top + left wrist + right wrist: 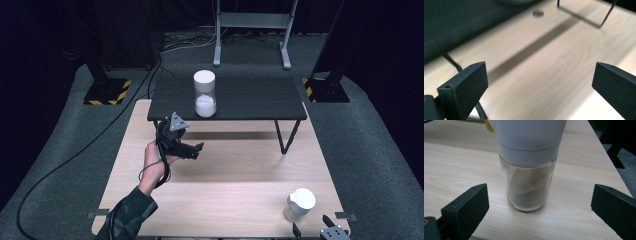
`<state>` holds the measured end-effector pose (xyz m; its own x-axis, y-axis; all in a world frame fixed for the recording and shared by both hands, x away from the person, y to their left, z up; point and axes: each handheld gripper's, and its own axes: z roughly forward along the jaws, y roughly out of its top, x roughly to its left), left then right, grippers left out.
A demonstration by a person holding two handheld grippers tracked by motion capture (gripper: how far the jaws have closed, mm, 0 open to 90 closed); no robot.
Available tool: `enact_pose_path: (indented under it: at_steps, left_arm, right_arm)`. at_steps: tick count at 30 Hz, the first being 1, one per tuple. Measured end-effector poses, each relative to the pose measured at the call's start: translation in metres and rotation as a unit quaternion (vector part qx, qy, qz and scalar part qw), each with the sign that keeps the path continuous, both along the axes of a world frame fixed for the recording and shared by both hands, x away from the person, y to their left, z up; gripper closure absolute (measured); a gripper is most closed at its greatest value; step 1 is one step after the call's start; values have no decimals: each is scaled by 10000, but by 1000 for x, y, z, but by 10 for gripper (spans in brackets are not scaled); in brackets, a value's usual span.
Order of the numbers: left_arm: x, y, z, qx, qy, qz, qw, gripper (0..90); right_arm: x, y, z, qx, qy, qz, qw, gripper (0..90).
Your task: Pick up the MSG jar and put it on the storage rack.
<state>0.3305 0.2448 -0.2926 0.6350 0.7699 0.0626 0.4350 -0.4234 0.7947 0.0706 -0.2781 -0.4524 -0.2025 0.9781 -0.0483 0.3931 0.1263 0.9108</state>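
At the table's [225,200] near right corner, the brown-powder jar [299,204] stands upright, white cap up, ahead of the right gripper [537,220], fingers spread and apart from it (left gripper [186,149] likewise spread, empty, above bare wood).
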Motion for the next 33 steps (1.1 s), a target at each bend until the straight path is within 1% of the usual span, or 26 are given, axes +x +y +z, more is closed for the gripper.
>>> enact_pose_path:
  at_steps: [1,2,3,4,5,6,8,9,10,12,14,17,18,20,23,25,26,28,30,33]
  left_arm:
    - [1,5,-9,-75,98,-66,9999,3]
    - [2,7,-18,-89,195,-120,9997,3]
    - [2,8,-24,-28,241,-142,9996,2]
    - [1,8,-37,53,308,-120,9994,2]
    - [2,10,-47,45,409,-128,9991,2]
    - [3,13,-55,7,511,-126,9986,2]
    - [3,19,-78,-115,758,-8,9971,2]
    - [3,22,-87,-168,842,34,9963,2]
    - [1,23,-94,-169,891,111,9958,2]
    - [-3,24,-106,-85,926,209,9954,2]
    - [-6,26,-116,-94,979,290,9947,2]
    - [-13,25,-125,-54,945,487,9943,2]
    - [-16,26,-129,-77,947,545,9940,2]
    - [-19,26,-134,-50,947,592,9937,2]
    - [-28,28,-142,-90,792,668,9946,4]
    - [-30,28,-143,-89,764,663,9948,5]
    - [-32,28,-145,-82,706,665,9953,7]
    - [-33,25,-144,63,659,626,9958,7]
    - [-33,25,-144,33,659,644,9957,10]
    - [-34,24,-145,50,645,662,9957,8]
  right_arm:
    - [0,0,0,-6,1,-3,10000,7]
    - [0,1,0,0,0,2,10000,7]
    - [1,1,0,-6,10,9,10000,7]
    - [1,1,1,-8,16,10,10000,7]
    - [1,1,1,-4,15,25,10000,7]
    - [1,2,1,-6,20,31,10000,7]
    - [1,2,1,-7,6,32,10000,7]
    - [1,1,1,3,7,31,10000,7]
    - [1,2,1,-7,8,28,10000,7]
    - [1,1,1,-2,18,17,10000,7]
    - [2,1,2,27,17,-14,10000,7]
    - [2,1,3,6,-6,-35,10000,7]
    - [1,1,3,12,-13,-35,10000,7]
    - [1,1,4,3,-10,-52,10000,7]
    - [2,0,6,36,-4,-94,9999,7]
    - [2,1,7,41,-2,-103,9999,7]
    - [2,1,7,25,-19,-102,9999,6]
    - [2,3,9,24,-40,-95,9999,6]
    - [3,5,11,11,-33,-72,10000,6]
    - [5,6,12,20,-15,-52,10000,5]
